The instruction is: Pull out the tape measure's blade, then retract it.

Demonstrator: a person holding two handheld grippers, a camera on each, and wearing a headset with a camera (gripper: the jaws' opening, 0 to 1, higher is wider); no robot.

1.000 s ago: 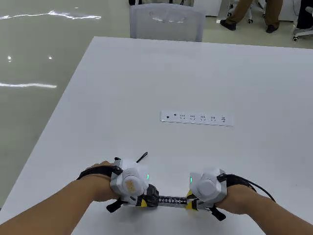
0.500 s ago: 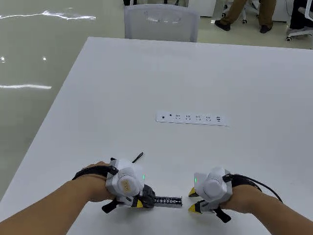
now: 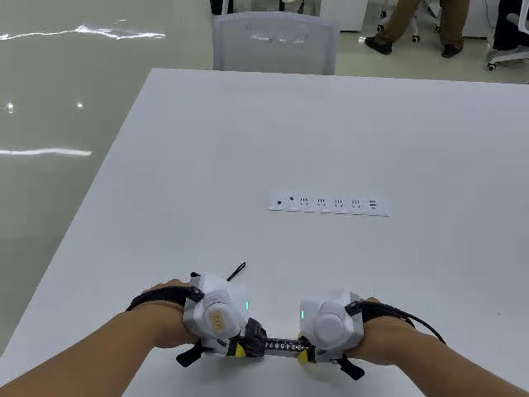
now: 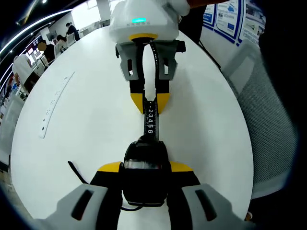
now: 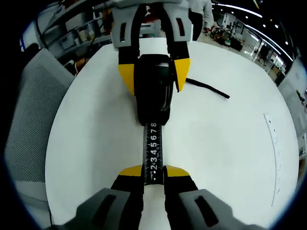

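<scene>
Your tape measure [image 5: 153, 88] has a black, rounded case and sits flat on the white table [image 3: 248, 149], clamped crosswise between the yellow tips of your left gripper [image 4: 146, 168]. Its blade [image 5: 153, 151] is black with white numbers and runs out straight and short from the mouth of the case towards your right gripper [image 5: 153, 172]. That gripper's two yellow tips are closed on the blade's far end, one on each edge.

In the right gripper view you can read 2 to 8 along the blade, the 8 nearest the case. In the left gripper view only 2 to 6 can be read. In the head view the blade [image 3: 281, 343] bridges the small gap between the left gripper [image 3: 240, 348] and the right gripper [image 3: 304, 356], which face each other nose to nose.

A thin black strap [image 5: 208, 89] trails from the case and lies on the table, just behind your left gripper.

Well beyond both grippers, a white power strip [image 3: 328, 203] lies across the middle of the table; its markings are too small to read. A grey chair [image 3: 274, 41] stands at the table's far edge.
</scene>
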